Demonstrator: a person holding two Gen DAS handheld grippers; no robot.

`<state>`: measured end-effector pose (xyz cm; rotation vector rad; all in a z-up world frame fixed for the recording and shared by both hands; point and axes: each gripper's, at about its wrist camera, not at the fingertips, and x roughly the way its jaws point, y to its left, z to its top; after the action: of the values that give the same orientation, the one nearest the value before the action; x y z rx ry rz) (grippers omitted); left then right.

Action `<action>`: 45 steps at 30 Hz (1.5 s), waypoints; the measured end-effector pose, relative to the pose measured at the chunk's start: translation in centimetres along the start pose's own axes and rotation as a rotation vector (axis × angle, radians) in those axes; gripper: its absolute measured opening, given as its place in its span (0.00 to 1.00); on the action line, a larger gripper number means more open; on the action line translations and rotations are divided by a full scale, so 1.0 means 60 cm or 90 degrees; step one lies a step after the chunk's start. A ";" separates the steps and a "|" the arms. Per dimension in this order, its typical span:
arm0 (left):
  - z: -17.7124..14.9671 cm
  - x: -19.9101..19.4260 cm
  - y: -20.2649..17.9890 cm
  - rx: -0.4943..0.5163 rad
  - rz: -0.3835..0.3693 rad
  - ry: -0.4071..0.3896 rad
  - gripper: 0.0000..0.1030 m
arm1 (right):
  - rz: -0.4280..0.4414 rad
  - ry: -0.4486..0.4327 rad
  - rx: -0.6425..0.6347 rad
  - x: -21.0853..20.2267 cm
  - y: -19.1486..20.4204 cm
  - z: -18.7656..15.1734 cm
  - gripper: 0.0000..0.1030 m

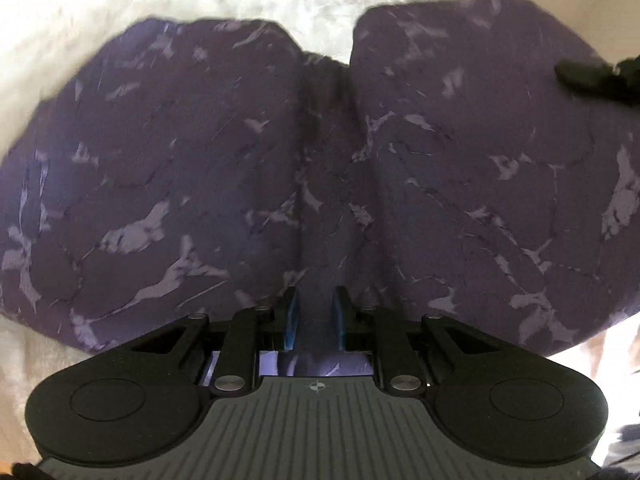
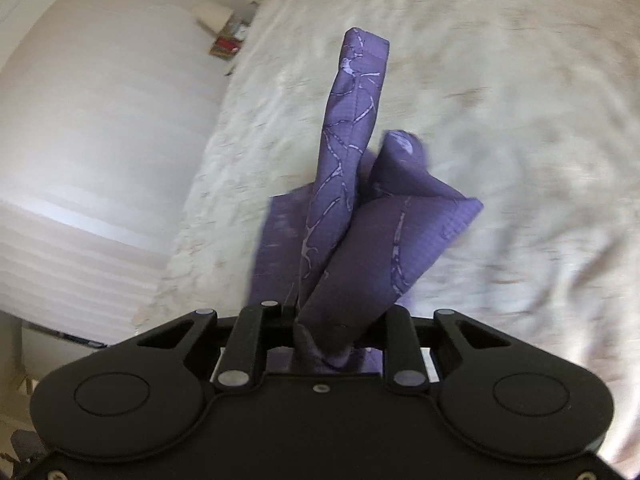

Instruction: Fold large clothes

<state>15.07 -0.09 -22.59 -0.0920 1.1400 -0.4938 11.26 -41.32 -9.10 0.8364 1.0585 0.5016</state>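
Across the white fluffy cover [image 1: 48,60] lies the purple garment [image 1: 224,168], dark with pale marble veins, filling almost the whole left wrist view from 9 o'clock to 3 o'clock, with a notch at 12 o'clock. At 6 o'clock the left gripper [image 1: 316,312] stands over its near edge; the blue pads [image 1: 291,316] are close together, and the cloth passes under them, but whether they pinch it I cannot tell. At 3 o'clock a dark gripper tip [image 1: 592,76] touches the cloth. In the right wrist view, the right gripper [image 2: 332,320] has its jaws pressed on a bunched fold of the garment [image 2: 348,152], which stands up toward 12 o'clock above the cover [image 2: 520,120].
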 end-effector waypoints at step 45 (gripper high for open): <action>0.112 -0.145 0.083 0.197 -0.062 -0.071 0.28 | -0.161 -0.128 -0.186 0.211 0.202 -0.030 0.65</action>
<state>19.86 6.80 -13.90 0.0940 0.9421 -0.7378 15.32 -24.33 -6.88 0.4750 0.8652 0.3396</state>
